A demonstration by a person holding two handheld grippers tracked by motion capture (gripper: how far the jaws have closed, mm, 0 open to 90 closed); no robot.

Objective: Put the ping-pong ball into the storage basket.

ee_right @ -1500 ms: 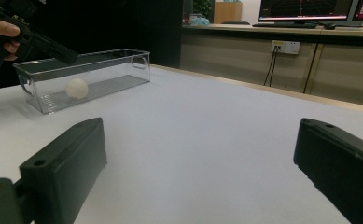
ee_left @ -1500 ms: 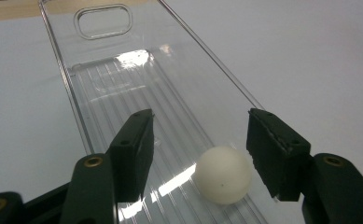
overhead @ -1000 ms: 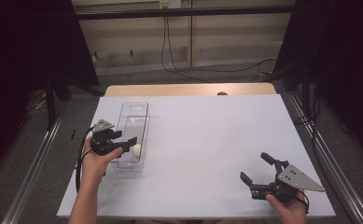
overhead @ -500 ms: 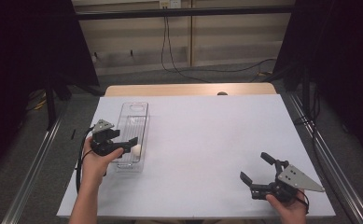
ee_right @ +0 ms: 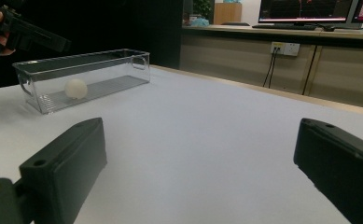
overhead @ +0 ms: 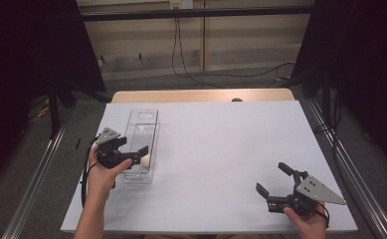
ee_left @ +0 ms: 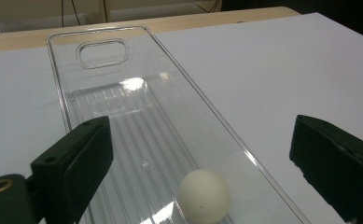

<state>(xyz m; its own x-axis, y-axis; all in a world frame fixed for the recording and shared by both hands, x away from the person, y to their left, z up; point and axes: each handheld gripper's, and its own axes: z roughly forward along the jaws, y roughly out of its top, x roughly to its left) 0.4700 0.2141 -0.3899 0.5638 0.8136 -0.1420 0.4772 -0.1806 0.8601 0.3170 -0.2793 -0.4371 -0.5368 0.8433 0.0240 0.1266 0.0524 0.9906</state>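
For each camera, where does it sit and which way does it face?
High view: above the table, looking forward and down; both forearms, left gripper, right gripper.
Left gripper view: looks between open jaws, just opened, into the clear bin holding a white ball.
Right gripper view: low, looks across the table.
All show bin and ball.

One camera hangs above my side of the bench (overhead: 221,149), looking forward and down. My left tongs' camera peers steeply and closely into the clear bin (ee_left: 123,93); my right tongs' camera looks low across the bench at that same bin (ee_right: 83,77) from afar.
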